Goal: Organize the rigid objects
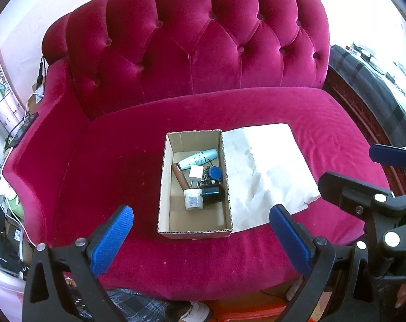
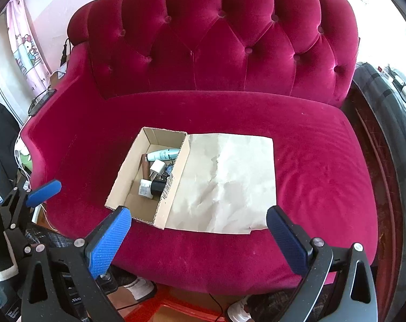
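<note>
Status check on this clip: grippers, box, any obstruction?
Left gripper and right gripper both open, empty, hovering short of the sofa. Cardboard box holds all small items; paper sheet beside it bare. Nothing in the way.

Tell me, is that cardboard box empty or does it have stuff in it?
Not empty. The cardboard box holds a pale tube, white charger, keys, and small jars.

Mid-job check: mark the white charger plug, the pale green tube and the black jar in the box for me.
white charger plug [image 1: 196,172], left wrist view, on its square body.
pale green tube [image 1: 198,158], left wrist view, on the middle of its barrel.
black jar [image 1: 213,193], left wrist view, on its side wall.
</note>
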The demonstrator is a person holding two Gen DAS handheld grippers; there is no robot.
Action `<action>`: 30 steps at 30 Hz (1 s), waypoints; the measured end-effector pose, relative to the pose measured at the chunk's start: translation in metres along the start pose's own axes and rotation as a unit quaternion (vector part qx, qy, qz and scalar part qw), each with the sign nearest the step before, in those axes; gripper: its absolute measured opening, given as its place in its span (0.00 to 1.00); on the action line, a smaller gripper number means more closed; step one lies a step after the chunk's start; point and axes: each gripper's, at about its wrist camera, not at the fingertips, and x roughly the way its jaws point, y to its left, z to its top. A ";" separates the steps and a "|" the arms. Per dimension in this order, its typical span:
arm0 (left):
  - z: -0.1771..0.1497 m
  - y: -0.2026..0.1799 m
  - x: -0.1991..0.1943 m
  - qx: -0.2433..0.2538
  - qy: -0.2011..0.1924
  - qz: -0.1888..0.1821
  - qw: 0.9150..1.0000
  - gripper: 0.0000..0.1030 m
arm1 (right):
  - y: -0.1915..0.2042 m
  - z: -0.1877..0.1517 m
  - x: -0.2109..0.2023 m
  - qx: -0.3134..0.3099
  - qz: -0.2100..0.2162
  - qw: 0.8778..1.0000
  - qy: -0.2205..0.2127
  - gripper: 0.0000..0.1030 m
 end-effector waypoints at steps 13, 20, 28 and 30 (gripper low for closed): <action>0.002 0.000 -0.013 -0.004 -0.009 -0.003 1.000 1.00 | 0.006 -0.002 -0.006 -0.013 -0.010 1.000 0.006 1.00; 0.003 -0.002 -0.016 -0.003 -0.009 -0.003 1.000 1.00 | 0.007 -0.002 -0.008 -0.014 -0.011 1.000 0.008 1.00; 0.005 -0.003 -0.019 -0.007 -0.011 -0.007 1.000 1.00 | 0.007 -0.002 -0.010 -0.015 -0.014 1.000 0.006 1.00; 0.005 -0.003 -0.019 -0.008 -0.011 -0.007 1.000 1.00 | 0.006 -0.002 -0.011 -0.014 -0.014 1.000 0.007 1.00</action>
